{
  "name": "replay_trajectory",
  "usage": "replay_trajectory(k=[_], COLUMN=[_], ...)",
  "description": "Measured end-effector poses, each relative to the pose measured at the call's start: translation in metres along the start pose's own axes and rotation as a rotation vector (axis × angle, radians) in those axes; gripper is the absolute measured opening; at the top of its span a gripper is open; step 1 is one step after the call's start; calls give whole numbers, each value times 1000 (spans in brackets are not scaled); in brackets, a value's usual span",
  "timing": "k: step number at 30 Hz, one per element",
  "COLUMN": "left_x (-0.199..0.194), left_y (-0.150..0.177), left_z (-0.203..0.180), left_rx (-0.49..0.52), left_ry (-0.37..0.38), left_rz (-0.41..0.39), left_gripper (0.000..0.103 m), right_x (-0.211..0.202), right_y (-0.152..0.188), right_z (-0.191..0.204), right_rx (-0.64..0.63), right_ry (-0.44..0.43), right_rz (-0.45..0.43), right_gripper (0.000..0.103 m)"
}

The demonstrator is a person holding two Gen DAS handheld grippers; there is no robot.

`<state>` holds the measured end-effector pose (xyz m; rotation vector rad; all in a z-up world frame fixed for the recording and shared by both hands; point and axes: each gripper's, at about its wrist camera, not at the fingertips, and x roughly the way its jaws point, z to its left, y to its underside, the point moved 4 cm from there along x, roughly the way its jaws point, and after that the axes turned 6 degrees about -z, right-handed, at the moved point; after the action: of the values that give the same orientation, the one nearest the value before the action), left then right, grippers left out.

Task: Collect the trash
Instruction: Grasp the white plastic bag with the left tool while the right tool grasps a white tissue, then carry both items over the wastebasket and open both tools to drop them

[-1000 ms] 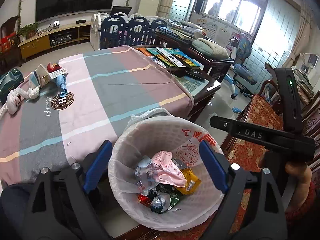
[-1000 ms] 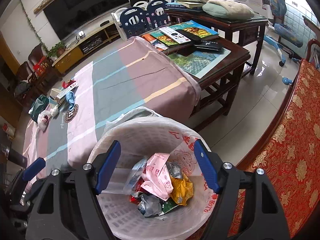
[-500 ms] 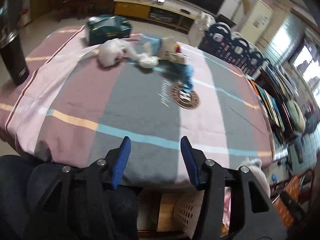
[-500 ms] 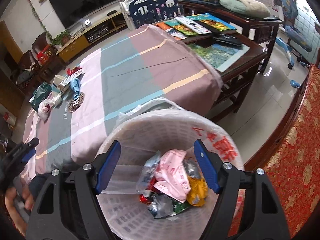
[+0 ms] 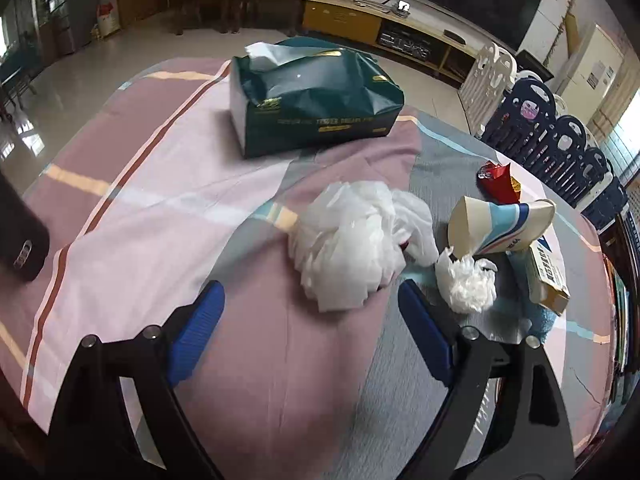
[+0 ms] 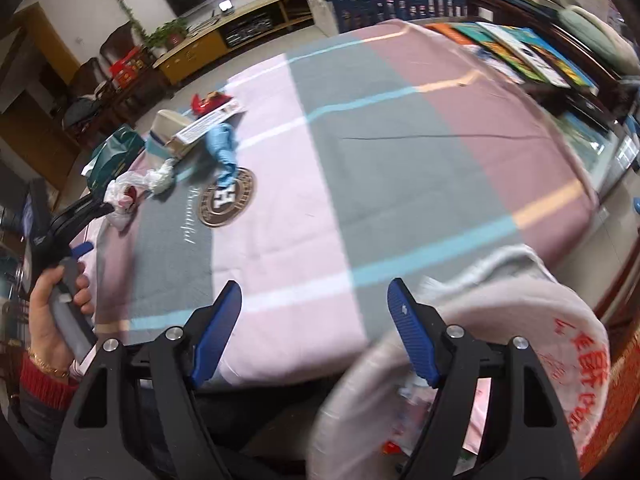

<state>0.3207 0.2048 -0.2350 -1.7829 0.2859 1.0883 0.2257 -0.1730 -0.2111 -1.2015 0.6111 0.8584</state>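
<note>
While left gripper point(image 5: 310, 308) hovers above striped tablecloth point(image 5: 168, 216), jaws spread wide after just reopening, nothing between them, crumpled white plastic wad point(image 5: 348, 240) lies just ahead, slightly right of centre line. Smaller plastic scrap point(image 5: 466, 280), paper cup point(image 5: 496, 224) on its side, red wrapper point(image 5: 498, 182) sit further right. Right gripper point(image 6: 314, 316) also apart, empty, well away from pile, beside lined bin point(image 6: 520, 360). Left hand nearer. Likely next: push forward, straddle wad.
</note>
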Motion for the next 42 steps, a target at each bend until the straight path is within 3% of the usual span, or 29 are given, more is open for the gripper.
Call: replay_trajectory(k=[2,3,4,5,8,14,18,22,25,27,30,34,38,42], left_x=[9,14,15,20,8,-73,-90,-86,-80,-79,-79,-83,-94,-109], left_y=[-8,-12,-11,-11,-11,17,40,51,55,57,58,59,63,74], left_z=[-7,-12,-18,-19,-3,88,114,119,112,104,98,96,92,84], left_rx=[82,140,166,169,77,-296,-344,-332,-323,-297,-287,-287,-285,-287], left_ry=[-46,-74,-62,-13,46,56,42,28,51,54,80,84,98,124], left_rz=[-41,-66,-64,-38,-50,-147,-137,-113,-97,-101,-107,-122,-137,-127], left_gripper=[86,66,52,30,19,18,18,18,18,18,18,18,18,18], right_x=[15,22,29,36,54,87,129,173,196,201,192,161,105,57], right_y=[-6,-9,-12,-15,-25,-46,-55,-66,-67,-68,-68,-62,-41,-17], right_z=[18,26,35,45,78,179,237,260,256,250,238,224,202,167], right_rx=[-16,-27,-38,-52,-100,-303,-416,-500,-536,-554,-539,-490,-432,-361], right_ry=[-15,-20,-26,-35,-73,-222,-188,-51,13,48,34,-22,-111,-128], right_rz=[10,15,19,21,9,-65,-83,-85,-50,-60,-75,-84,-96,-108], right_gripper=[74,74,74,74,74,74,72,72,59,39,21,20,20,20])
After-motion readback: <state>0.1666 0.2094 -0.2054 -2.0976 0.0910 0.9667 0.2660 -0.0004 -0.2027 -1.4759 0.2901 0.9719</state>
